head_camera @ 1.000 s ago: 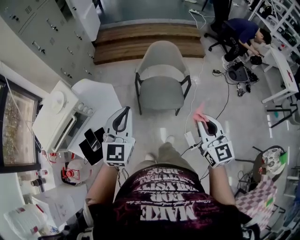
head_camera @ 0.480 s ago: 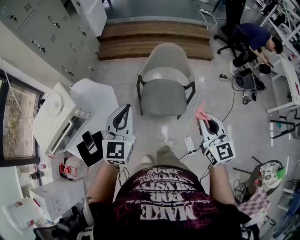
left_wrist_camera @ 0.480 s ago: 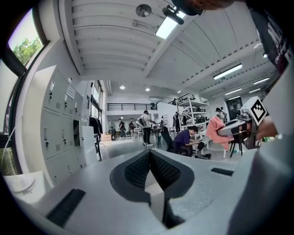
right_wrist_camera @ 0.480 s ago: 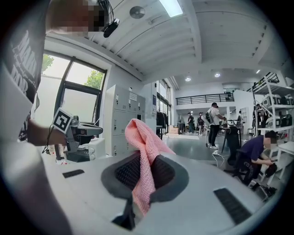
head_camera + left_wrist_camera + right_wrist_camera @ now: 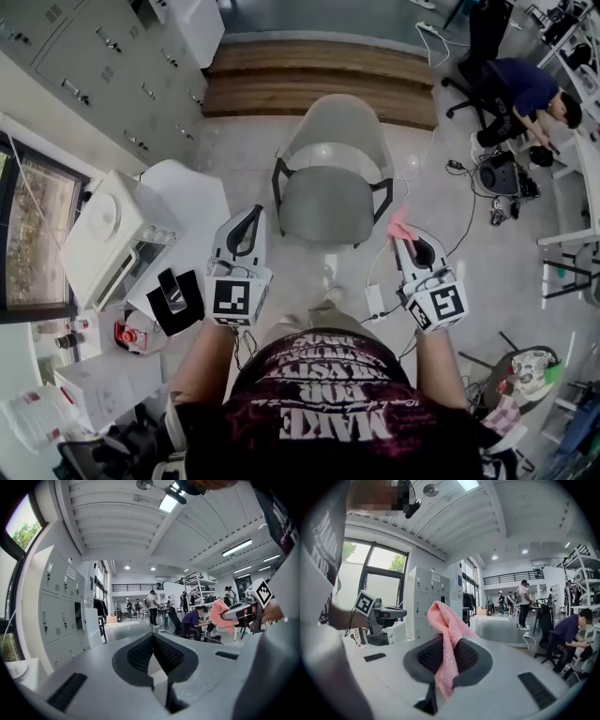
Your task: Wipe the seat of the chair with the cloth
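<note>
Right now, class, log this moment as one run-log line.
left gripper: shut, empty | right gripper: shut on cloth | chair: ahead, cloth off seat | wipe: not begun

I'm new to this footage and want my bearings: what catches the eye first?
A pink cloth is pinched in the shut right claw. Ahead, between both claws, stands an empty grey chair; the left claw is shut on nothing.
</note>
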A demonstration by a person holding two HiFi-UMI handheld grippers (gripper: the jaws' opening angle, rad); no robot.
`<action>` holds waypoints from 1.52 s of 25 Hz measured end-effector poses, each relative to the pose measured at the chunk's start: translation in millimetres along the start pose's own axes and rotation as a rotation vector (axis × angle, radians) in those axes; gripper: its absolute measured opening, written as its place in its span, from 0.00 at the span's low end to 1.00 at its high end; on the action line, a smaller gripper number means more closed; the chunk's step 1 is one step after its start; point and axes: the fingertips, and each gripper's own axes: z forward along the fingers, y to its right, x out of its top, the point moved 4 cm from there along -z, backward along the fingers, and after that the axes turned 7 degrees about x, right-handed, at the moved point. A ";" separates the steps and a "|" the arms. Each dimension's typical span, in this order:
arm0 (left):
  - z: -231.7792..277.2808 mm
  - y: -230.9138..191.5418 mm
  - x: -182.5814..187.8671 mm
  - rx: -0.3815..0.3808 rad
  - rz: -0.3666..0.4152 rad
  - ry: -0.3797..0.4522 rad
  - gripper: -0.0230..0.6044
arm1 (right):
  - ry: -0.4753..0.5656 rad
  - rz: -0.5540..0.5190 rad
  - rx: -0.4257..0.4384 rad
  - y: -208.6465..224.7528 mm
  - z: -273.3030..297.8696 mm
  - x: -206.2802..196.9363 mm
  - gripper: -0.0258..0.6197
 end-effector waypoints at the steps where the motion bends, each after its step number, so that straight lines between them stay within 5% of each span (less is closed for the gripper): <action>1: 4.3 -0.1 2.6 0.014 0.002 -0.006 0.05 | 0.002 0.002 0.009 6.3 2.8 1.1 0.09; 19: 39.7 9.1 -37.4 0.119 -0.001 -0.101 0.05 | -0.050 0.035 0.147 65.5 60.5 -45.9 0.09; 38: 159.6 -40.6 -89.7 -0.010 -0.015 -0.146 0.05 | -0.155 0.110 0.114 81.9 186.0 -105.1 0.09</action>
